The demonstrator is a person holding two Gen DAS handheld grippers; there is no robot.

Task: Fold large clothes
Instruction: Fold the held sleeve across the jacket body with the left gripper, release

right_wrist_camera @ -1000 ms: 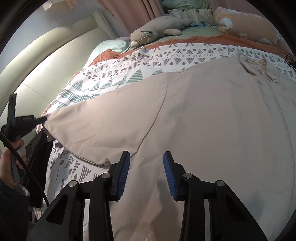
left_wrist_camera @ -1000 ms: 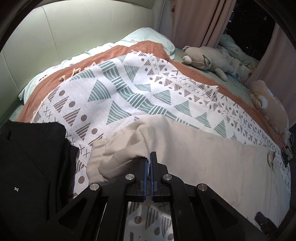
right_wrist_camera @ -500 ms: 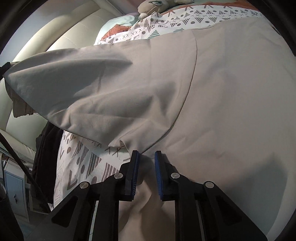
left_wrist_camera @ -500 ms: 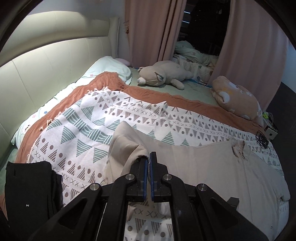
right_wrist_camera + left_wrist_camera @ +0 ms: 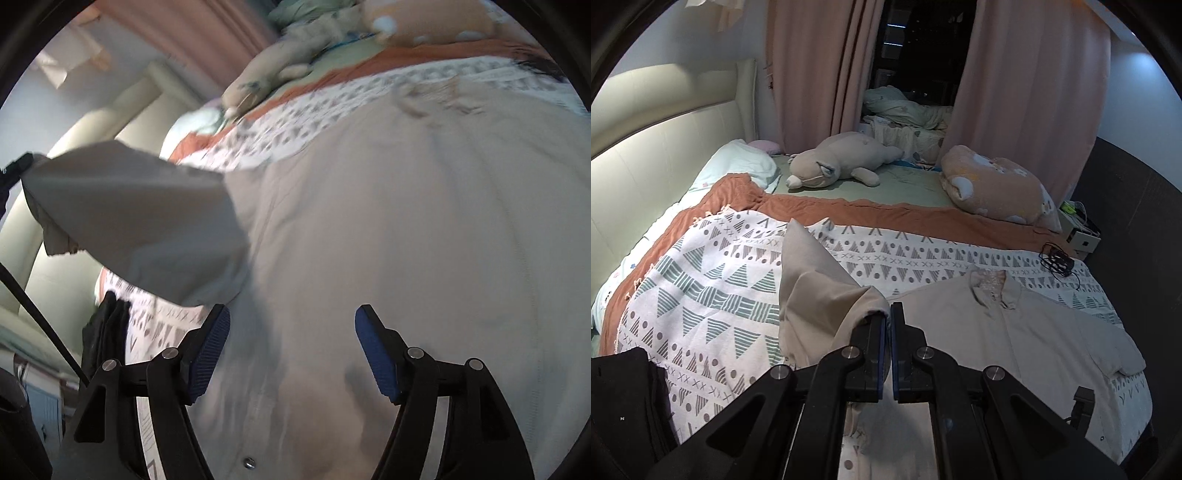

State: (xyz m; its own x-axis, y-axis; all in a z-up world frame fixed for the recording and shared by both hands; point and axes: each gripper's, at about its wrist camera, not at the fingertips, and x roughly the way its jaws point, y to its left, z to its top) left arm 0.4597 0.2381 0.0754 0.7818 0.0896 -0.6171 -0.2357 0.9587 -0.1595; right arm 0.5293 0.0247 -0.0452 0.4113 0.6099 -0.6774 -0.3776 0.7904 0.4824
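Note:
A large beige shirt [image 5: 1027, 332] lies spread on the patterned blanket [image 5: 713, 295] of a bed, collar toward the far right. My left gripper [image 5: 887, 314] is shut on the shirt's left sleeve [image 5: 816, 291] and holds it lifted above the blanket. In the right wrist view that raised sleeve [image 5: 140, 221] hangs at the left, and the shirt's body [image 5: 406, 229] fills the middle. My right gripper [image 5: 291, 347] hovers over the shirt's body with its jaws opening; no cloth is pinched between the blue pads [image 5: 373, 350].
Dark folded clothes [image 5: 624, 398] lie at the blanket's near left edge. Two plush toys [image 5: 834, 162] [image 5: 997, 192] and a pillow [image 5: 738, 166] rest at the bed's far side. A black cable bundle [image 5: 1056, 260] sits near the collar. Padded headboard [image 5: 657, 155] on the left, curtains behind.
My left gripper has risen and swung right, carrying the sleeve up off the blanket. My right gripper closed to a narrow gap over the shirt, then spread wide.

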